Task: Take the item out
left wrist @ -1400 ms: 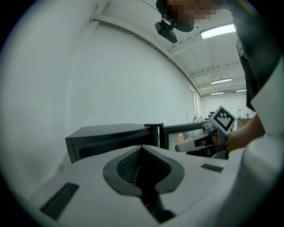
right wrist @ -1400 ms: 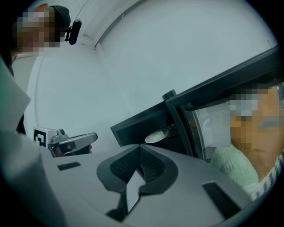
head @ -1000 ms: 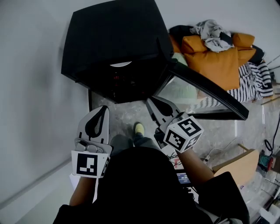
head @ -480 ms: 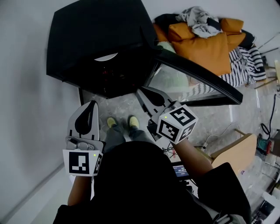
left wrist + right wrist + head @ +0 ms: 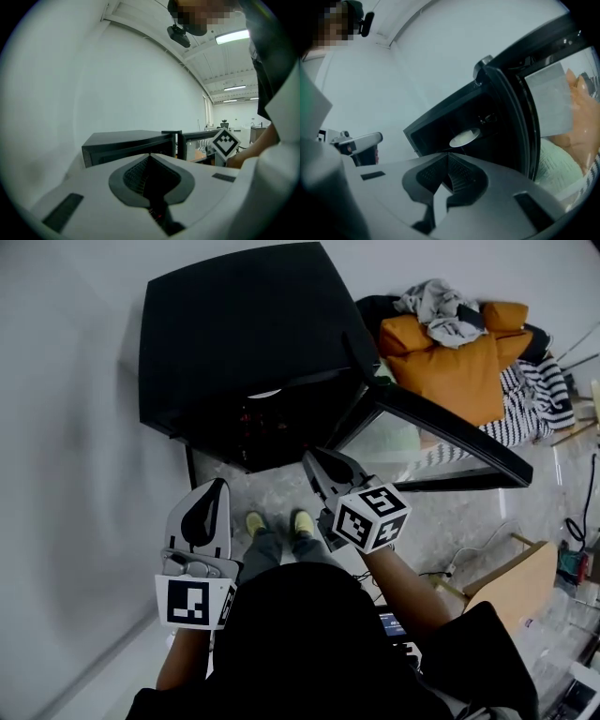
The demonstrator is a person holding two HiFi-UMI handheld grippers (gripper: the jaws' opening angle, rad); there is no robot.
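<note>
A black box-shaped cabinet stands on the floor with its glass door swung open to the right. Inside it lies a white plate, which in the head view is only a pale sliver under the top edge. My left gripper is shut and empty, held short of the cabinet's front. My right gripper is also shut and empty, pointing at the opening from just outside. The left gripper view has the cabinet beyond the closed jaws, with the right gripper's marker cube off to the right.
A white wall runs along the left. Orange cushions with clothes piled on them and striped fabric lie behind the open door. A wooden board and cables sit at the right. The person's yellow shoes stand before the cabinet.
The head view has swung, so the cabinet sits differently in frame. Both shoes now show where one did. Both grippers stay shut before the opening; the right one has dipped slightly.
</note>
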